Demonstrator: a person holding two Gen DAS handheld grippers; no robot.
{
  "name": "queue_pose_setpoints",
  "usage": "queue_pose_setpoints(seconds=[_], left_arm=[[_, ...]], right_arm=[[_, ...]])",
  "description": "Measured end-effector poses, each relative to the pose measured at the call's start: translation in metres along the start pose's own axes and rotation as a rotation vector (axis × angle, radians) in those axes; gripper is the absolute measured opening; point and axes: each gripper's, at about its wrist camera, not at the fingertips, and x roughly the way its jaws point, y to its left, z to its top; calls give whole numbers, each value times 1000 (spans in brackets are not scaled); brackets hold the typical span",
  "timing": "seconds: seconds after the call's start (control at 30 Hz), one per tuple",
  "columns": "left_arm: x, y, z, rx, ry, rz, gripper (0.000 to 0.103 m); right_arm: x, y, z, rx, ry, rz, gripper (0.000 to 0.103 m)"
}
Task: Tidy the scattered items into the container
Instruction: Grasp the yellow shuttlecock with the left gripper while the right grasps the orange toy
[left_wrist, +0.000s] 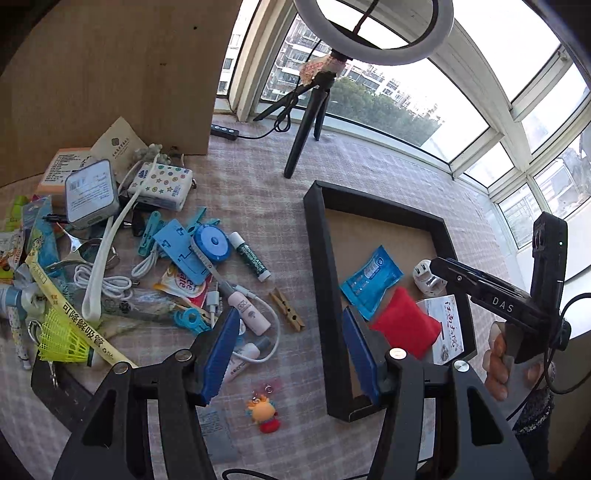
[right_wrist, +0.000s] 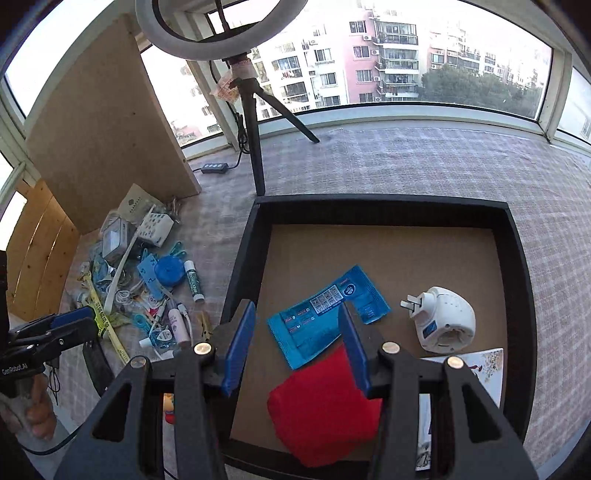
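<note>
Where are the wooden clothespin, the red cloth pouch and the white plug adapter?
wooden clothespin (left_wrist: 287, 309): left wrist view, middle of its body.
red cloth pouch (right_wrist: 321, 406): right wrist view, centre of the fabric.
white plug adapter (right_wrist: 445, 317): right wrist view, rounded white housing.

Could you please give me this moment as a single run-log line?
left tool: open, empty, above clutter | right tool: open, empty, over black box | in box: blue sachet, red pouch, white plug, booklet

Bright daylight enters from the windows (right_wrist: 388, 66) ahead of my tongs; glass is overexposed, edges bend strongly, corners go black.
</note>
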Motion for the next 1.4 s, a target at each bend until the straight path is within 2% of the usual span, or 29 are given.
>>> queue_pose_setpoints(seconds=[0.2, 0.33, 0.6, 0.73, 0.83, 1.03, 1.23, 1.4], left_arm=[[-37, 77, -12, -100, -52, 105, 54], [-51, 121, -27, -165, -58, 154, 54], [-57, 177, -47, -231, -57, 204, 54], [-46, 182, -47, -198, -43, 190, 54], [-36, 178, -45, -136, -31, 198, 54], [-14, 170, -39, -6, -8, 255, 54], [6, 166, -40, 68, 55, 243, 54], [11, 159, -46, 103, 72, 229, 45]], right_arm=[[16, 49, -8, -109, 56, 73, 46], [28, 78, -21, -172, 109, 110, 46], [45, 130, -64, -292, 201, 146, 46], [54, 149, -82, -325, 232, 161, 46], [64, 156, -93, -315, 259, 156, 46], [80, 162, -105, -298, 287, 130, 46], [92, 160, -113, -278, 316, 112, 46], [97, 158, -119, -269, 330, 106, 46]])
